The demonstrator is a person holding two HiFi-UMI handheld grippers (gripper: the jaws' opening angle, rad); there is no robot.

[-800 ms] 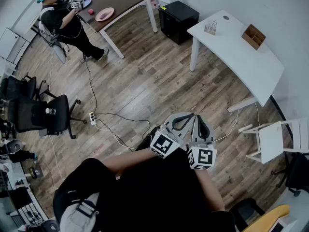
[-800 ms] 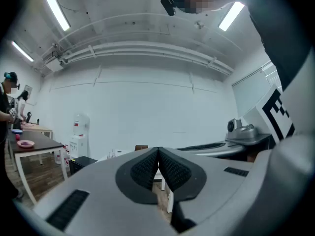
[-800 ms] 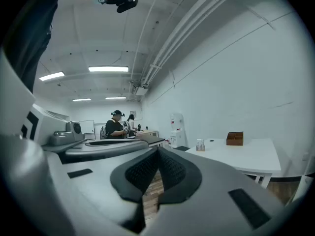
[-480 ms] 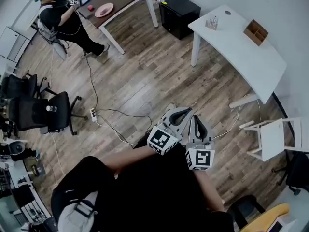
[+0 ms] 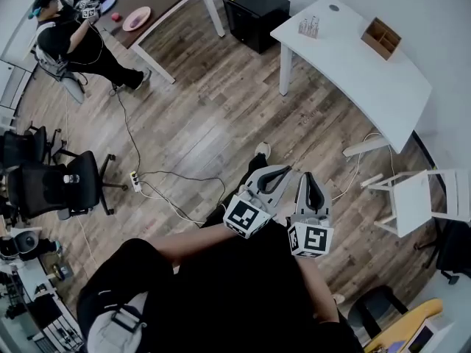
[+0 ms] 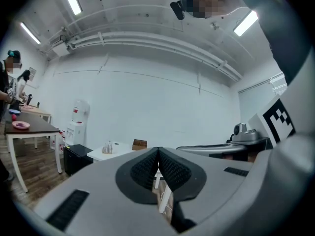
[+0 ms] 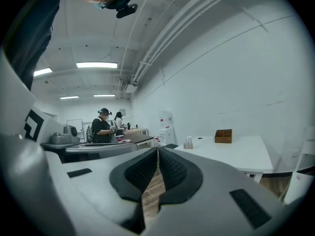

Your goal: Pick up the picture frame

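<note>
The white curved table [image 5: 364,79] has drifted left, now at one o'clock from the grey left gripper [image 5: 285,173] and the nearer right gripper [image 5: 309,176], both closed on nothing; no picture frame shows.

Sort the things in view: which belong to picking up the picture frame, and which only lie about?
For the job: left gripper, shut and empty; right gripper, shut and empty. No picture frame can be made out.
Lying about: white table, wooden box on it, black cabinet, white chair, power strip.
</note>
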